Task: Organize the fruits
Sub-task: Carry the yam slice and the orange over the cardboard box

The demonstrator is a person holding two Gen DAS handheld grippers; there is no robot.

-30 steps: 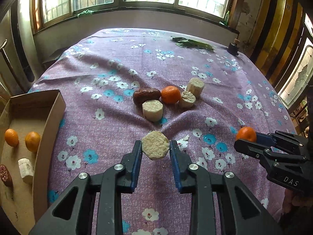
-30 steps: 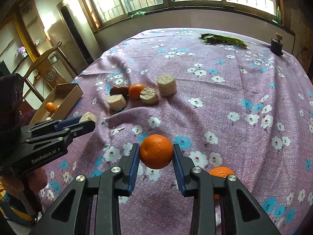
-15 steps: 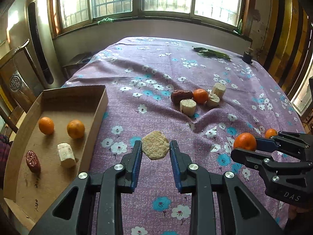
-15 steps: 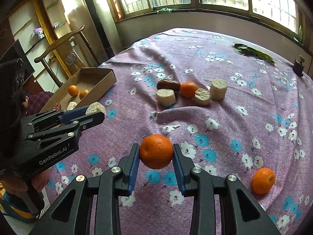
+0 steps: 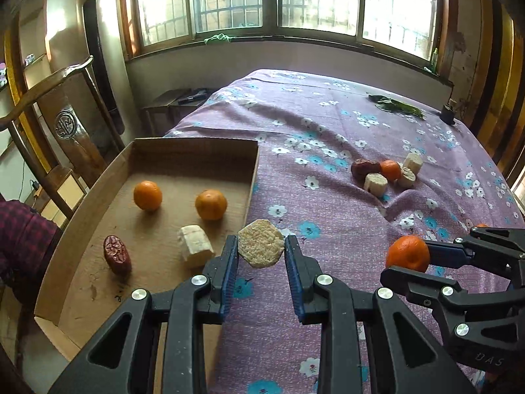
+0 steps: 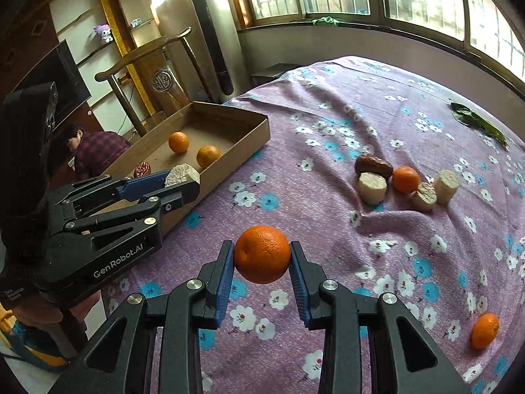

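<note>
Pale rough slice (image 5: 261, 243) sits clamped between the pads of the left gripper (image 5: 261, 256), raised just beside the near right corner of the cardboard box (image 5: 98, 177). Right gripper (image 6: 262, 259) is clenched on an orange (image 6: 262, 253) above the flowered cloth (image 6: 410, 256). Two oranges (image 5: 147, 195), a pale chunk (image 5: 195, 245) and a red date (image 5: 117, 255) lie inside the box.

Daylight pours through the wide barred windows (image 5: 279, 0) ahead of me, above a pale plastered sill wall (image 5: 295, 62). To my left stands a dark wooden armchair with a carved round medallion (image 5: 65, 121), beside a tall cream-coloured column unit (image 6: 210, 32) and yellow-framed wall shelves (image 6: 98, 32).
</note>
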